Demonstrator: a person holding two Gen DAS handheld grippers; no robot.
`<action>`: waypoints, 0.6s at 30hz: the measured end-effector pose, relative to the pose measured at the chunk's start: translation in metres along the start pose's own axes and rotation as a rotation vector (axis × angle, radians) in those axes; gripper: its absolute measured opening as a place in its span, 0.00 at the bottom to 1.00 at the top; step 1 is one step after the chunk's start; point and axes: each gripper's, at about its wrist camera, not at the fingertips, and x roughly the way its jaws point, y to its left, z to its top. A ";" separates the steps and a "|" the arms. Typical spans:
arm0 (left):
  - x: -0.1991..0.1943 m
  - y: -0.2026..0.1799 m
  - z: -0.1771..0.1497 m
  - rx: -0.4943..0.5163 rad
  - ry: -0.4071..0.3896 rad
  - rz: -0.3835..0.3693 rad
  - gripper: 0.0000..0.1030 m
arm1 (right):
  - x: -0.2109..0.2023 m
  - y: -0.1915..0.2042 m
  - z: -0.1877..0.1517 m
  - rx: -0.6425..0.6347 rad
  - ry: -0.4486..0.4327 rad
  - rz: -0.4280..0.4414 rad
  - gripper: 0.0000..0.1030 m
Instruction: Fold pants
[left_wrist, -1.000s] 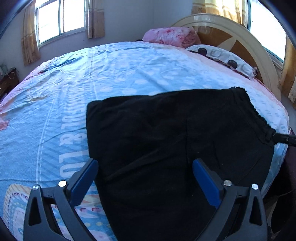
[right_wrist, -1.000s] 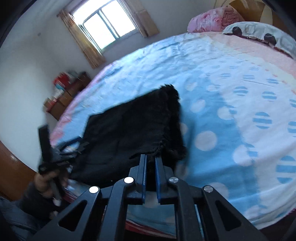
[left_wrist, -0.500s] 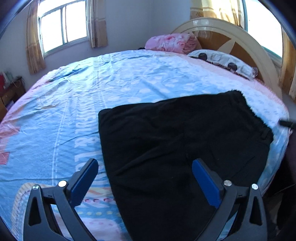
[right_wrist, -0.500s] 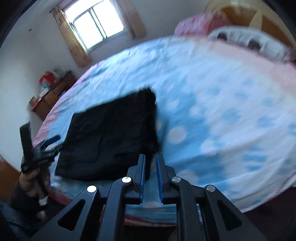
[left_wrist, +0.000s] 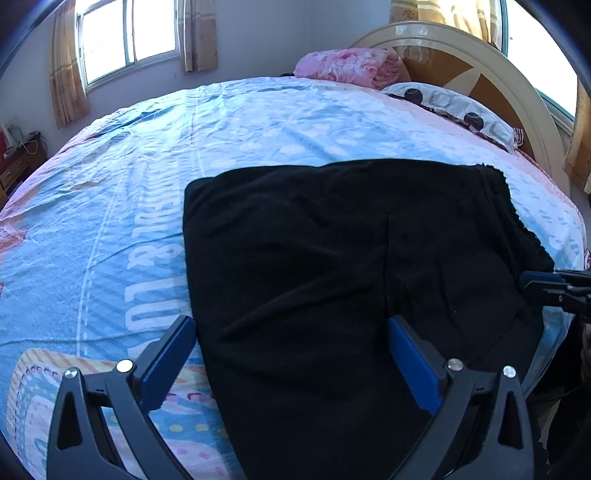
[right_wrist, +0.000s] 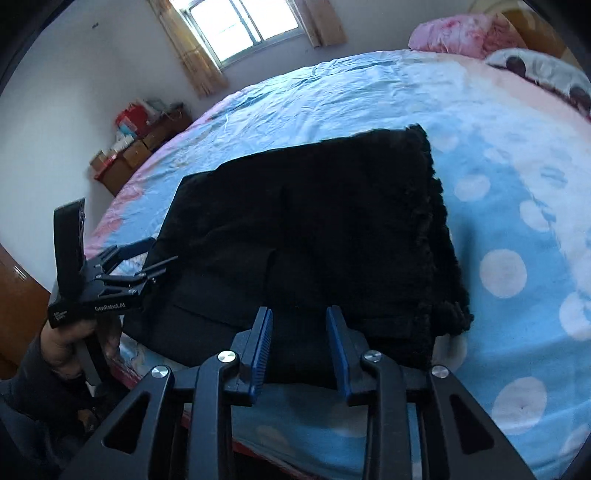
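We have the black pants (left_wrist: 332, 266) lying folded flat near the bed (left_wrist: 258, 122) edge, within easy reach. Our left gripper (left_wrist: 291, 354) hovers wide open over them, empty; our right gripper (right_wrist: 299, 339), partly open, holds nothing beside the waistband (right_wrist: 439, 236).

Your left gripper (left_wrist: 291, 332) and right gripper (right_wrist: 299, 336) share one build: black skeletal frames with triangular cut-outs, silver round-head screws at the joints, and flat blue fingers (left_wrist: 168, 358). The right one's blue fingers (right_wrist: 263, 345) are ribbed. White "GenRobot.AI" lettering marks the left body. Your left hand (right_wrist: 70, 341) shows bare skin below a dark sleeve.
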 end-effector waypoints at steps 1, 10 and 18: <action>0.000 0.000 0.000 -0.001 0.001 0.000 1.00 | -0.001 0.000 0.002 0.003 0.008 0.002 0.29; -0.020 -0.005 -0.002 0.014 -0.039 0.005 1.00 | -0.023 0.041 0.035 -0.082 -0.004 -0.045 0.33; -0.021 -0.013 -0.015 0.040 -0.041 0.011 1.00 | 0.022 0.077 0.067 -0.207 0.053 -0.006 0.42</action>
